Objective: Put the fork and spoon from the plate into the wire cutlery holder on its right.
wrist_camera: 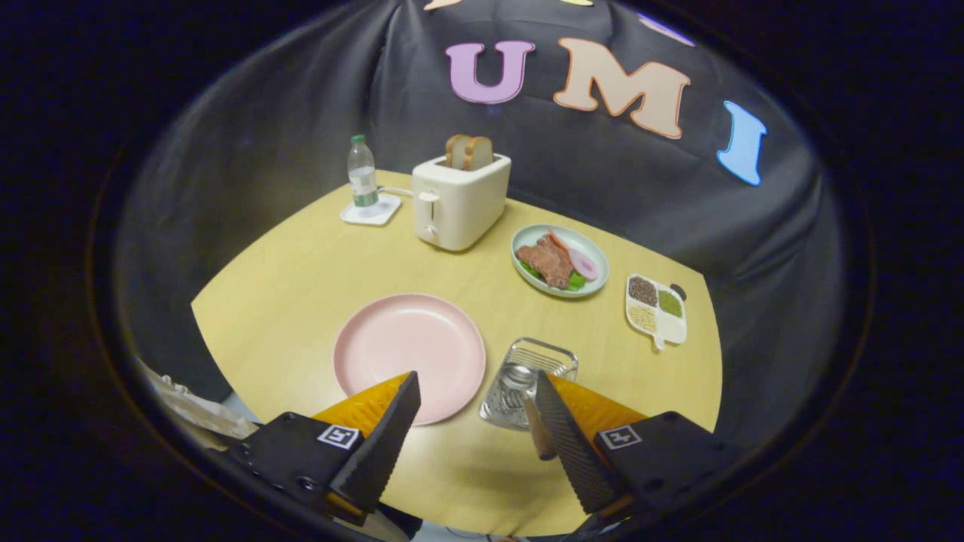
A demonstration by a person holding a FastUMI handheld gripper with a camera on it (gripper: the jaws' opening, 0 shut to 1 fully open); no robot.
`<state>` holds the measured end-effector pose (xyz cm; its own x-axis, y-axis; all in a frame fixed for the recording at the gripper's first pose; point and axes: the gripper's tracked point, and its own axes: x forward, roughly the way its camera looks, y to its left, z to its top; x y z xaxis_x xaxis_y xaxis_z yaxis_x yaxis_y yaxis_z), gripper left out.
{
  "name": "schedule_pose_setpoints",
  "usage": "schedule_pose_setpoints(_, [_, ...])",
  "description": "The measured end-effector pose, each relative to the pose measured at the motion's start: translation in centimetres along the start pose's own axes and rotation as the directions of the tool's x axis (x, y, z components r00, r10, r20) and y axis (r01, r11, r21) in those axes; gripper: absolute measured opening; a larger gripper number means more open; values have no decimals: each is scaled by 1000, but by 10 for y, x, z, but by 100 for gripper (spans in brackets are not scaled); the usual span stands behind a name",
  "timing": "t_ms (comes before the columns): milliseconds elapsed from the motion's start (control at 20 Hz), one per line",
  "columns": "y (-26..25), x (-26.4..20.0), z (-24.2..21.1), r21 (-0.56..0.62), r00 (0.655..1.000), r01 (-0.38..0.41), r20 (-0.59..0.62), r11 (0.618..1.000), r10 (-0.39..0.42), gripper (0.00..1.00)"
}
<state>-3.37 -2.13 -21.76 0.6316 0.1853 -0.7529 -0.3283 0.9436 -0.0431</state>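
Silver wire forms the cutlery holder (529,382), which sits on the counter (301,271) just to the right of the pink plate (409,354) and just ahead of the right finger. The plate looks bare. Inside the holder a spoon (518,374) bowl seems to lie among the wires, and a pale handle (539,430) sticks out toward the camera, close against the inner face of the right finger; whether this belongs to the spoon or the fork I cannot tell, and I cannot make out the fork separately.

The gripper (474,410) hovers over the near edge of the counter with its fingers spread wide, pinching nothing. Judging from the bare plate, the transfer looks nearly or fully done. If the handle is only just released, the sound move is to draw the fingers straight back and up, keeping the right finger from dragging the handle and tipping the light holder.

Farther out on the yellow wooden counter stand a white toaster (458,202) with bread slices, a water bottle (362,175) on a white coaster (370,211), a green plate of food (560,260), and a divided dish of grains (656,309). Black cloth hangs behind, and something pale and crumpled lies beyond the counter's left edge.
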Motion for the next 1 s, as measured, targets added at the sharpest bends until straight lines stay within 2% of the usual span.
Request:
schedule_pose_setpoints(200, [19, -8, 16, 58, 994, 6, 107, 998, -12, 99])
schedule_pose_setpoints(400, [23, -20, 38, 107, 974, 40, 219, 993, -63, 99])
schedule_pose_setpoints(700, [23, -54, 82, 194, 878, 88, 449, 977, -168, 99])
schedule_pose_setpoints(1000, [23, -74, 96, 244, 790, 175, 544, 954, -284, 99])
